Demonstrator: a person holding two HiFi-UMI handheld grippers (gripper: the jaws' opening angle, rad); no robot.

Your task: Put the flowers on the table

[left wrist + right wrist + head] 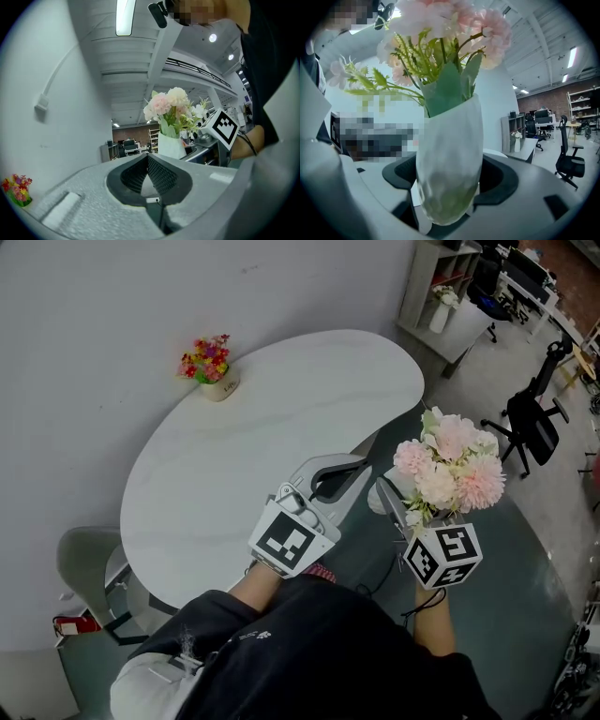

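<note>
The right gripper (449,192) grips the white vase (450,150) of pink flowers (450,470), apparently just off the near edge of the tabletop (281,418); the left gripper (147,174) is clenched, empty.

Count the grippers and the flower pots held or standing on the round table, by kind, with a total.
Grippers: 2 (left gripper, right gripper)
Held pink flowers: 1
Small colourful flowers on the table: 1
Total: 4
</note>
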